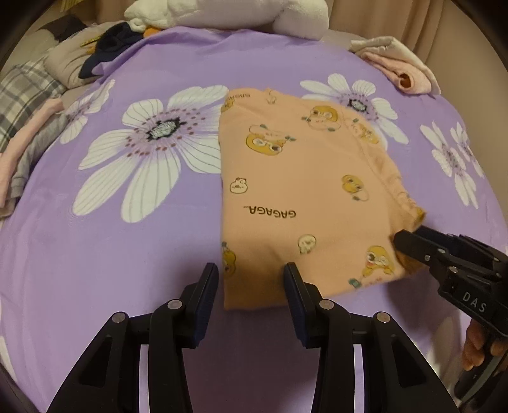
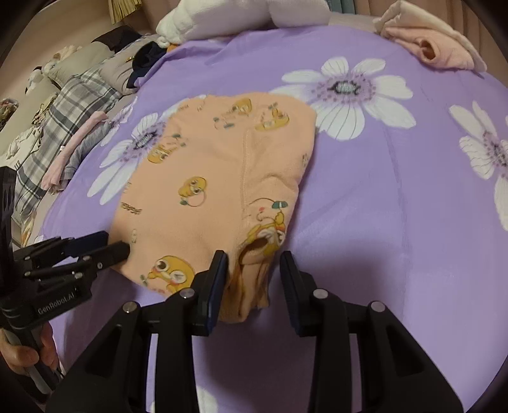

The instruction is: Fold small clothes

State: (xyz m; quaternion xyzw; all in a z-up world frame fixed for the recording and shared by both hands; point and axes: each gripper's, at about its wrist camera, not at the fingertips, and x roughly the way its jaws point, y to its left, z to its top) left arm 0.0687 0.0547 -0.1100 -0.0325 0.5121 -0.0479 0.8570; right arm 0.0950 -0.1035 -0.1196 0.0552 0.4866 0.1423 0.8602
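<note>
Garment (image 1: pixel 304 190), peach, duck print, lies folded flat on purple flowered bed sheet (image 1: pixel 111 238). Left tongs (image 1: pixel 250 270) spread wide, straddling near edge, holding nothing. Right tongs (image 2: pixel 254 257) spread wide over bunched corner, nothing clamped. Pink folded clothes (image 1: pixel 400 66) at far right, well apart.

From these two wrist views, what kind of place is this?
Probably a bedroom: the work surface looks like a bed under a purple floral sheet. White plush bedding is bunched at the far edge, a plaid pillow or blanket lies alongside, and a folded peach garment lies on the sheet.
</note>
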